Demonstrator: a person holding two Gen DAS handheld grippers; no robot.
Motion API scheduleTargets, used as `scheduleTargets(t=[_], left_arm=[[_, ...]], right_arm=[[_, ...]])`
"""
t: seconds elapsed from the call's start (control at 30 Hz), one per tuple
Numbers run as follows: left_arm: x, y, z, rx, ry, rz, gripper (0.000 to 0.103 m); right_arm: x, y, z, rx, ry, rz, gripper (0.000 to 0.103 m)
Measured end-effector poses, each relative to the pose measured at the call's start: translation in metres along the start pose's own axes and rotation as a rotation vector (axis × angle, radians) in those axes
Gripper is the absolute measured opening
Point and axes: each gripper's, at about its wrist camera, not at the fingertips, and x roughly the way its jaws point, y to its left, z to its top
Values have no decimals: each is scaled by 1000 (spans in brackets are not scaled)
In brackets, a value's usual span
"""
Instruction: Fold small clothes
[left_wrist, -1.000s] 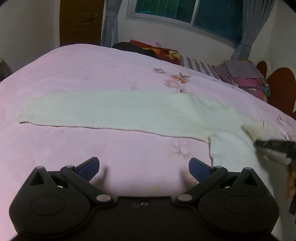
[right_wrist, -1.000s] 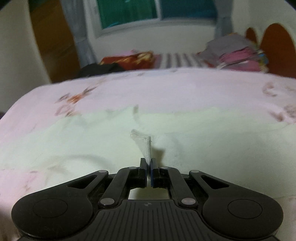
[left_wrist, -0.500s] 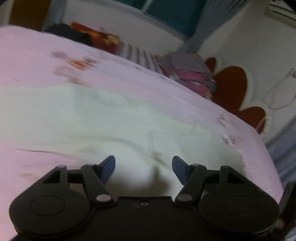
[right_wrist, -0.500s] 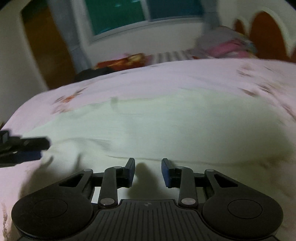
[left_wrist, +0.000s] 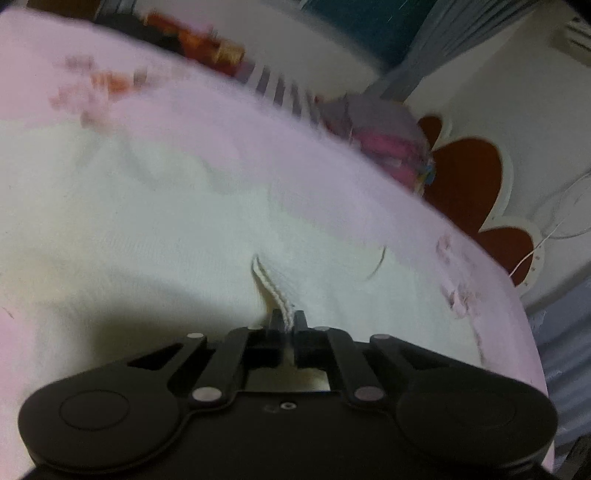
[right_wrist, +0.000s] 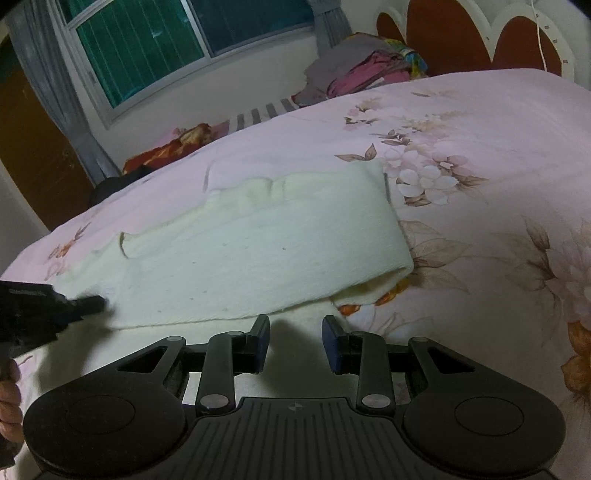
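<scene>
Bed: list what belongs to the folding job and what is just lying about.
Job:
- cream garment
- left gripper, shut on its edge
- right gripper, open

Lying about:
- clothes pile
- red-orange cloth
- flowered pink bedspread

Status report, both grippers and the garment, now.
Left gripper shut on cream garment fold. Right gripper open, holding nothing. Garment partly folded on pink bedspread. Nothing in the way.

Both tools are matte black plastic. The left claw (left_wrist: 287, 320) has round side housings, linkage arms with silver rivets and one small centre screw. The right claw (right_wrist: 295, 339) carries blue pads (right_wrist: 263, 345), a ribbed centre plate and a small crosshair mark.
</scene>
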Motion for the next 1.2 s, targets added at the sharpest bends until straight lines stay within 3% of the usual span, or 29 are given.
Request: scheduleTargets(t=[0.1,0.23,0.43,0.73,0.8,0.9,1.03,1.1,1.2], left_arm=[[-21,9,11,23,-57,34,4],[-38,30,20,22,-78,61,4],[-52,52,13,-3,-80,88,4],[-42,72,0,-8,-43,116,4],[-41,73,1,3,-50,113,5],[-40,75,2,13,-56,111,10],[-41,76,2,10,-59,106,18],[-44,77,4,10,-65,132,18],[-60,74,8,36,-125,202,31]], right_arm=[[-2,-4,-1,7,1,2,32],[-11,-6,-7,17,-3,0,32],[-8,-10,-4,16,1,-60,32],[-14,-11,-5,-15,7,-75,20],[-33,-8,-2,-26,-47,-66,20],[-44,-1,3,-50,-87,-28,20],[-20,14,6,-110,-43,-14,20],[-1,13,4,-139,2,-113,20],[-10,16,9,-132,-32,-131,20]])
